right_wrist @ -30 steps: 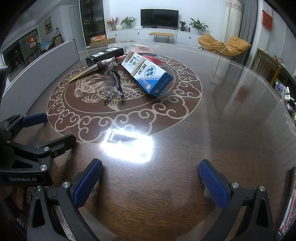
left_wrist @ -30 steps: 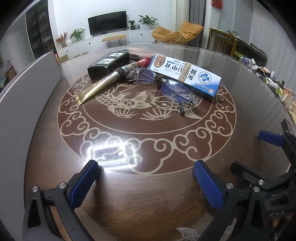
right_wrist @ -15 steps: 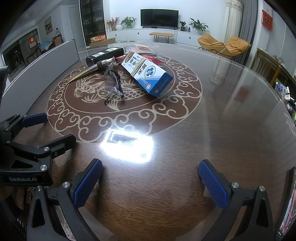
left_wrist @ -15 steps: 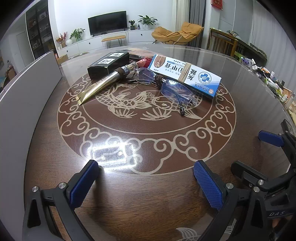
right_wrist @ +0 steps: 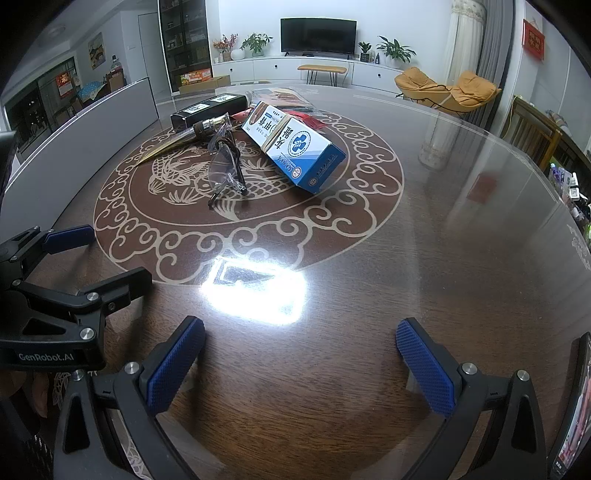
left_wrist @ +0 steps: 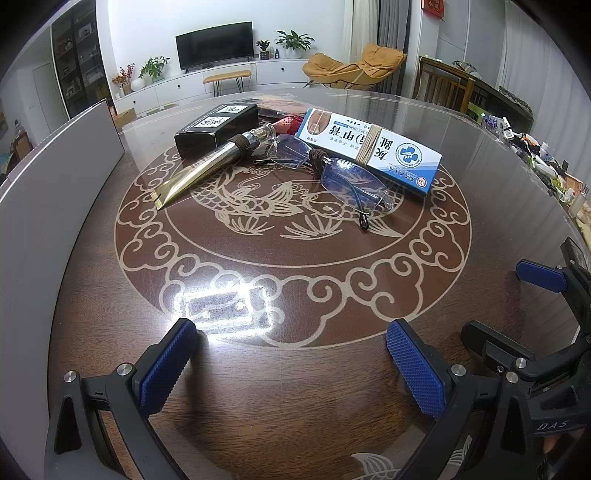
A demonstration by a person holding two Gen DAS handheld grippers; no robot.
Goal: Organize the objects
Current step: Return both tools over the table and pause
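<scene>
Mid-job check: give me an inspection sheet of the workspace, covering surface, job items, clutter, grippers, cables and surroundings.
Surface: round dark table with fish inlay, glossy, bright lamp glare near the grippers.
Job's things: blue-white box, glasses, gold tube and black box bunched together at the far centre.
Clutter: red packet behind the tube; small bottles at the right rim.
Grippers: left gripper and right gripper both open, empty, hovering near the edge.
Cables: nothing seen.
Surroundings: living room, TV, orange chairs.
</scene>
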